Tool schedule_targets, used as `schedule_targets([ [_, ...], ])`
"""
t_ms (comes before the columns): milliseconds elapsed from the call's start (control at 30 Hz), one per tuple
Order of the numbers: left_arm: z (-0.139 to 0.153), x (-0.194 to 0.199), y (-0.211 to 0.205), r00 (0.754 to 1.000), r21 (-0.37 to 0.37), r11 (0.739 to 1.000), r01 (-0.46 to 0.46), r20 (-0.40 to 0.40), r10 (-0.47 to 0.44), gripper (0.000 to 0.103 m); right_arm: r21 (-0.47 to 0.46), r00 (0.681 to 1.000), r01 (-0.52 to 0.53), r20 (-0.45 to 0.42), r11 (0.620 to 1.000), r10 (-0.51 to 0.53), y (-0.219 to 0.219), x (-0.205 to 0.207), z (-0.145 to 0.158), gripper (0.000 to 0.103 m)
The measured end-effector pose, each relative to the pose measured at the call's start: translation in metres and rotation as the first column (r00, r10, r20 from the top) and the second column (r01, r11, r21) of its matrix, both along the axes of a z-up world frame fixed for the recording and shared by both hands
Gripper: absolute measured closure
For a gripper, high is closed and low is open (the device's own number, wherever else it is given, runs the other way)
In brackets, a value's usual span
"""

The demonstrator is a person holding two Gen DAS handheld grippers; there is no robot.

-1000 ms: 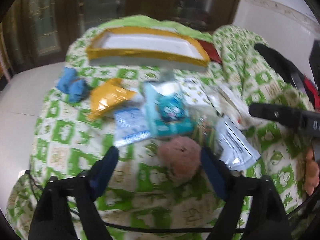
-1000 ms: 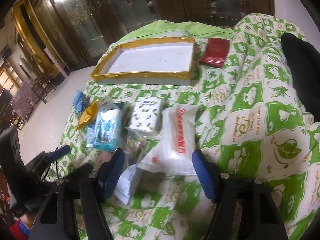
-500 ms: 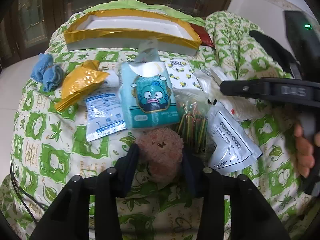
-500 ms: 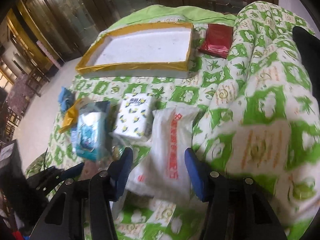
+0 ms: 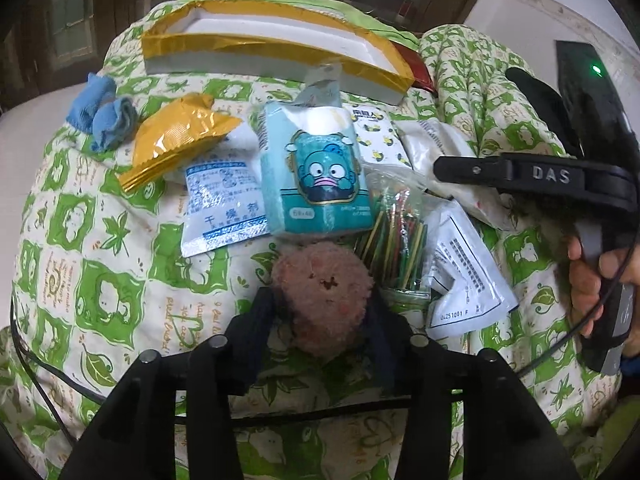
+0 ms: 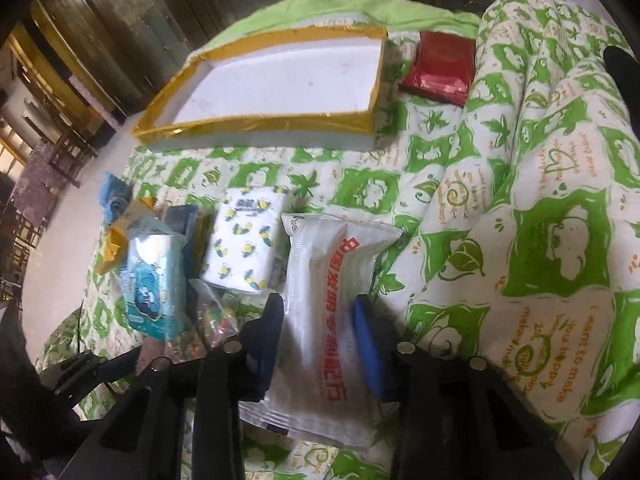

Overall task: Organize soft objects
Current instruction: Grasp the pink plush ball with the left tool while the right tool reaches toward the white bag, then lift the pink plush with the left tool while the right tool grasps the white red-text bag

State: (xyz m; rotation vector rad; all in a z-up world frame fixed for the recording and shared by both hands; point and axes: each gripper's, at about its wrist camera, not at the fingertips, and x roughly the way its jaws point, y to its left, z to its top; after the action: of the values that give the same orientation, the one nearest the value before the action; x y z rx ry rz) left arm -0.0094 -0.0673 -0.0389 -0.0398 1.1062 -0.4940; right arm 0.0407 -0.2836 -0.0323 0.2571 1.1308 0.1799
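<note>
A pink plush toy (image 5: 324,280) lies on the green-and-white quilt, low in the left wrist view. My left gripper (image 5: 320,312) has both pads against its sides, and its jaws are opening slightly. A white packet with red lettering (image 6: 336,256) sits in the right wrist view. My right gripper (image 6: 318,324) straddles it, jaws closing, pads pressing its two sides. At the back lies a white foam tray with a gold-taped rim (image 5: 280,46) (image 6: 256,128), with nothing in it.
Beyond the plush lie a teal tissue pack (image 5: 316,176), a blue-printed sachet (image 5: 220,200), a gold packet (image 5: 172,140), a blue cloth (image 5: 100,116), a bag of coloured sticks (image 5: 396,240) and a white pouch (image 5: 464,280). A lemon-print tissue pack (image 6: 244,248) and a red packet (image 6: 440,68) show too.
My left gripper went from wide open to closed around the plush toy. My right gripper moved down onto the white packet and narrowed until its pads met it.
</note>
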Motion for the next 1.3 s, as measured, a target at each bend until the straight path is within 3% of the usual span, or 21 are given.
schedule_targets([
  [167, -0.002, -0.001, -0.001, 1.0, 0.017, 1.0, 0.008, -0.001, -0.008, 0.056, -0.002, 0.999, -0.007, 0.047, 1.0, 0.007, 0.0, -0.008, 0.008, 0.069],
  [233, -0.002, -0.002, -0.003, 1.0, 0.015, 1.0, 0.018, 0.006, -0.018, 0.069, -0.01, 0.998, -0.012, 0.059, 1.0, 0.013, 0.001, -0.011, 0.01, 0.069],
  [367, 0.001, -0.004, -0.005, 0.999, 0.02, 1.0, 0.024, 0.028, -0.024, 0.071, -0.01, 0.997, -0.006, 0.08, 1.0, 0.007, 0.004, -0.011, 0.01, 0.069],
  [700, 0.028, -0.008, 0.015, 0.994, -0.059, 0.997, -0.044, 0.097, 0.05, 0.071, 0.023, 0.992, 0.022, 0.128, 1.0, -0.025, -0.005, -0.015, 0.02, 0.069],
  [1300, 0.051, -0.009, 0.05, 0.983, -0.108, 0.983, -0.149, 0.095, 0.16, 0.071, 0.041, 0.987, 0.024, 0.159, 0.999, -0.03, -0.007, -0.021, 0.043, 0.069],
])
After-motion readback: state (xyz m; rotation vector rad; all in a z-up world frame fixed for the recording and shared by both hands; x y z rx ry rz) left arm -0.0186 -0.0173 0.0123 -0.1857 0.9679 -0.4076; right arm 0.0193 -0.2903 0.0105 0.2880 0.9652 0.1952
